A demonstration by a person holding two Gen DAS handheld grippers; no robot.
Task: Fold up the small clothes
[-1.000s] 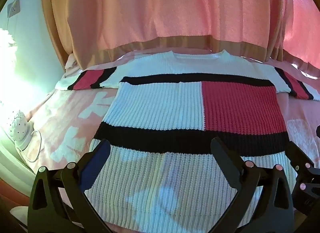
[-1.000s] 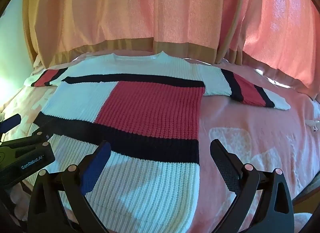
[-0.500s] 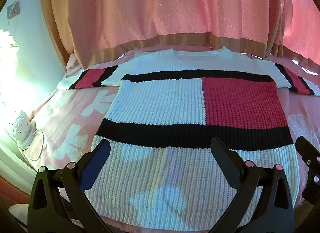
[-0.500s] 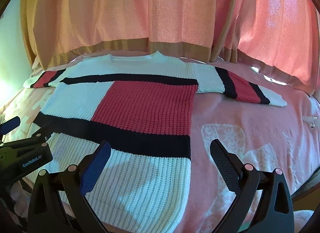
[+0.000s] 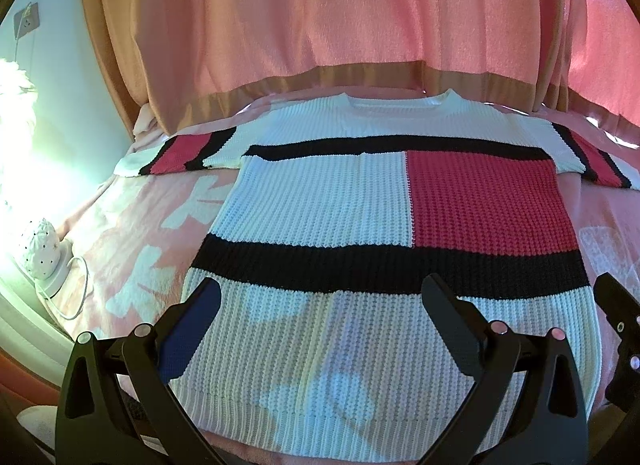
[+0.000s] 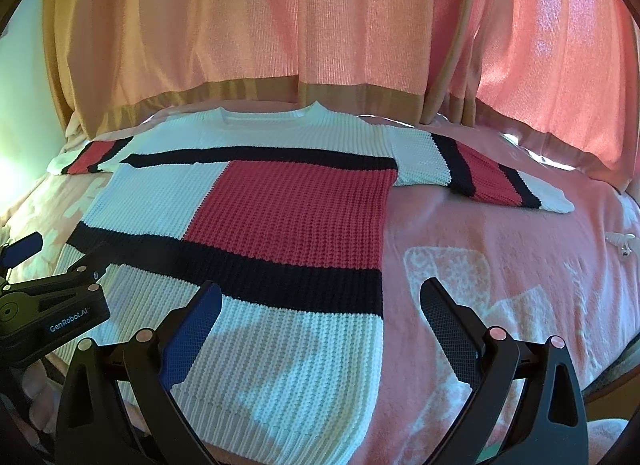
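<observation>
Knitted sweater [image 5: 360,225], white with black bands and a red block, lies flat and face up on a bed covered by a pink blanket [image 6: 500,265] with pale shapes. Both short sleeves are spread out to the sides, and the neckline points toward salmon-pink curtains [image 5: 320,25] at the far edge of the bed. The left tongs [image 5: 320,305] hover above the white lower part of the sweater, near the hem, with their two arms wide apart and nothing between them. The right tongs [image 6: 320,305] hover over the sweater's right lower corner and the bare blanket beside it, also spread wide and empty. Compared with a second ago, both tongs have drawn back slightly, so more of the hem shows in the left view, and the right tongs have shifted rightward, showing more blanket. The sweater itself has not moved. A small white dotted lamp [image 5: 42,241] with a cord sits at the bed's left edge.
</observation>
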